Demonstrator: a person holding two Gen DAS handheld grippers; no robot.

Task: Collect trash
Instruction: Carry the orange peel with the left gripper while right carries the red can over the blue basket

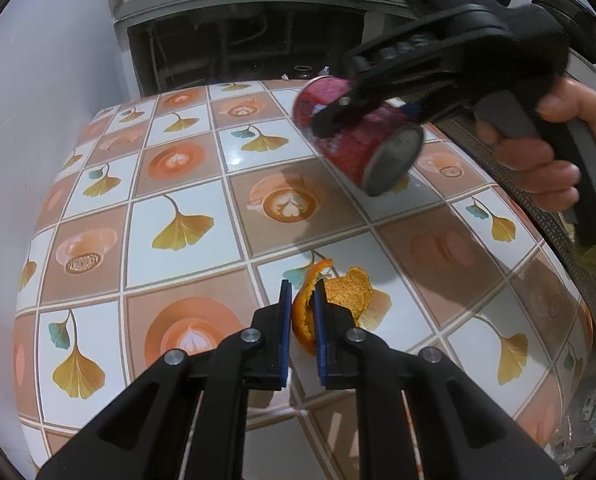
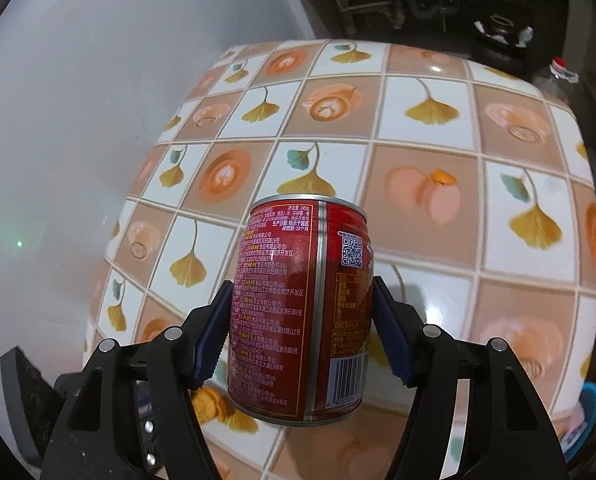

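Observation:
My left gripper (image 1: pixel 302 294) is shut on a curled orange peel (image 1: pixel 350 292) that rests on the patterned table (image 1: pixel 178 184). The same peel (image 2: pixel 210 400) shows at the lower left of the right wrist view. A red drink can (image 2: pixel 302 312) sits between the blue pads (image 2: pixel 214 332) of my right gripper (image 2: pixel 302 288), which is shut on its sides. In the left wrist view the right gripper (image 1: pixel 328 120), held by a person's hand (image 1: pixel 546 152), carries the can (image 1: pixel 354 140) tilted above the table's far right. A small orange scrap (image 2: pixel 442 178) lies on a tile further out.
A white wall (image 1: pixel 38 100) borders the table's left side. Behind the table stands a dark shelf (image 1: pixel 238 4) with bowls on top. A round container with a perforated rim (image 1: pixel 554 224) sits at the right edge. A dark jar (image 2: pixel 498 28) and a plastic bottle (image 2: pixel 562 72) stand beyond the far corner.

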